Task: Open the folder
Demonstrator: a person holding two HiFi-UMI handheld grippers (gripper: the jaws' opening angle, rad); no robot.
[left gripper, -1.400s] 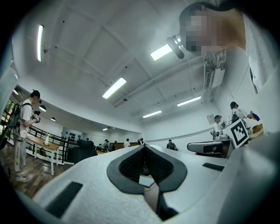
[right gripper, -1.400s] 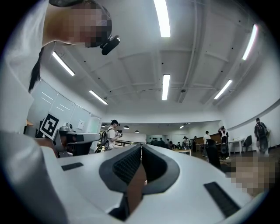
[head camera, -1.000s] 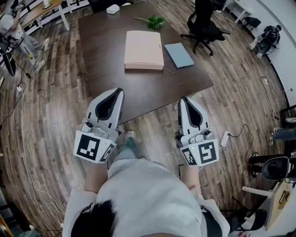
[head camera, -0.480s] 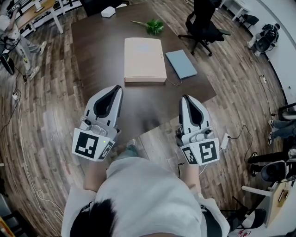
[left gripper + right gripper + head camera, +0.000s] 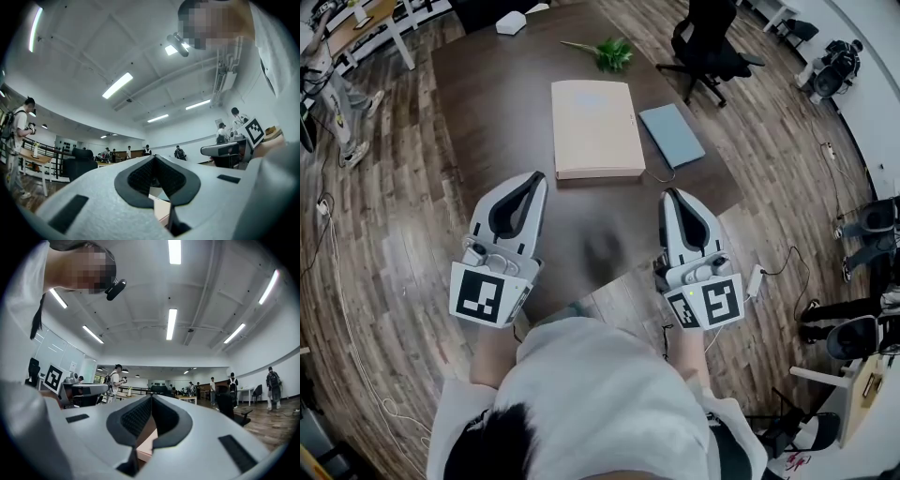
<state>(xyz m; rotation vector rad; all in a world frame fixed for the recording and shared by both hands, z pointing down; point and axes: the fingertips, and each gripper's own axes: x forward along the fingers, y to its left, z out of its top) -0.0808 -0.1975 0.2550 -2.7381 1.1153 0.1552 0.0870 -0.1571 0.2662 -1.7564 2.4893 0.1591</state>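
Observation:
A closed pale pink folder [image 5: 595,127] lies flat in the middle of the dark brown table [image 5: 497,103]. My left gripper [image 5: 534,178] hovers over the table's near edge, short of the folder and to its left, jaws shut and empty. My right gripper [image 5: 669,195] is level with it, to the right of the folder's near corner, also shut and empty. In the left gripper view a strip of the folder [image 5: 161,208] shows under the closed jaw tips of the left gripper [image 5: 154,157]. The right gripper view shows the folder [image 5: 146,441] below the right gripper [image 5: 152,396].
A grey-blue flat pad [image 5: 672,134] lies just right of the folder, with a thin cable by it. A green sprig [image 5: 611,52] and a white box [image 5: 510,23] sit at the table's far end. A black office chair [image 5: 708,47] stands beyond the far right corner. People stand around the room.
Both grippers have come forward from above the floor to over the table's near edge, and the folder now sits closer. Both stay shut.

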